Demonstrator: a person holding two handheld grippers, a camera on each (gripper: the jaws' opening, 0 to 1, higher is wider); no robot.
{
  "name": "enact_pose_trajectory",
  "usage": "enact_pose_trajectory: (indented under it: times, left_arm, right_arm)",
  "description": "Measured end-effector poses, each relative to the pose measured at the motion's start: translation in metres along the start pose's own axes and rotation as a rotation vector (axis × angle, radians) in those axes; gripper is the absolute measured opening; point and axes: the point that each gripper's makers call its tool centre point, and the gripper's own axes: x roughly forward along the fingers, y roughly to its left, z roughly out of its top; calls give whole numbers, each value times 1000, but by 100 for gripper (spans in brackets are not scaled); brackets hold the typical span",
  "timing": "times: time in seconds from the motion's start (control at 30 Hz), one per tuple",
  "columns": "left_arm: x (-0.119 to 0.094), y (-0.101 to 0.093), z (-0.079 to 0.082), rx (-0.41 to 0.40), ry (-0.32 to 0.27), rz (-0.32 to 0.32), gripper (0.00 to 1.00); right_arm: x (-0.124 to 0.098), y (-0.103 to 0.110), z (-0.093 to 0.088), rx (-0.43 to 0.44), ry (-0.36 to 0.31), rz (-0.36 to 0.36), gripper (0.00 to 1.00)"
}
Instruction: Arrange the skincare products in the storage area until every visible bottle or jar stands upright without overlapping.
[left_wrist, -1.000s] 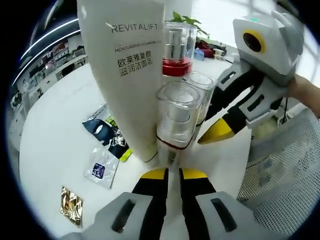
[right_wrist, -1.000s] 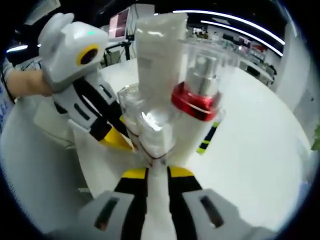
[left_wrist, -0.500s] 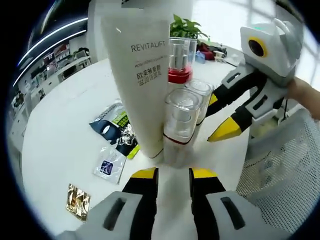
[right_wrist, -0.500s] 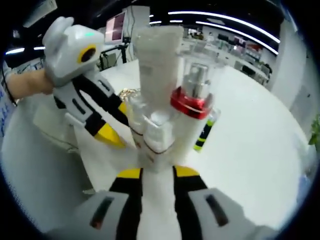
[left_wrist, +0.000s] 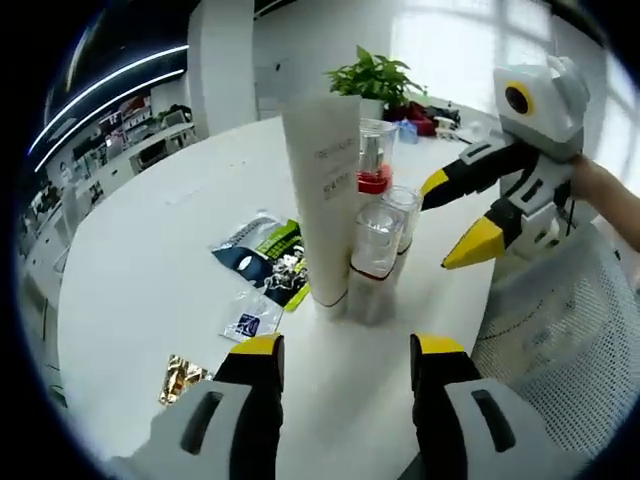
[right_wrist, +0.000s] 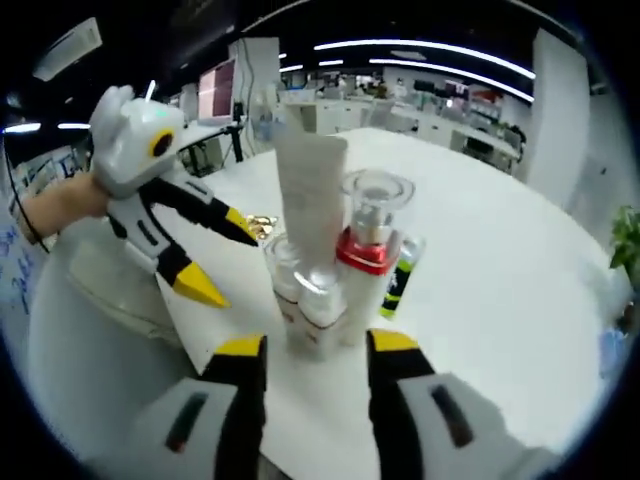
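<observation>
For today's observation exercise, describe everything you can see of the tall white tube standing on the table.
The tall white tube looks like smooth matte plastic, narrowest at its flat crimped top and widening toward its base, with small dark print on its face too small to read. It stands upright on the white table, tallest in a tight cluster with clear-capped bottles pressed close beside it. Flat sachets lie at its foot. In the right gripper view it rises behind the bottles. Neither gripper touches it.

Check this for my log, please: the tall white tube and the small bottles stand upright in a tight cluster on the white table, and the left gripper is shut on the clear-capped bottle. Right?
Not quite. In the left gripper view the left gripper is open, short of the clear-capped bottle and holding nothing. The tall white tube and the small bottles do stand upright, clustered on the white table.
</observation>
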Motion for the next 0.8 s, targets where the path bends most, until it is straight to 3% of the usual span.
enact_pose_trajectory:
  times: [0.8]
  left_arm:
    - [-74, 31, -14, -57, -14, 121, 84]
  right_arm:
    - [-26, 11, 26, -34, -50, -16, 74]
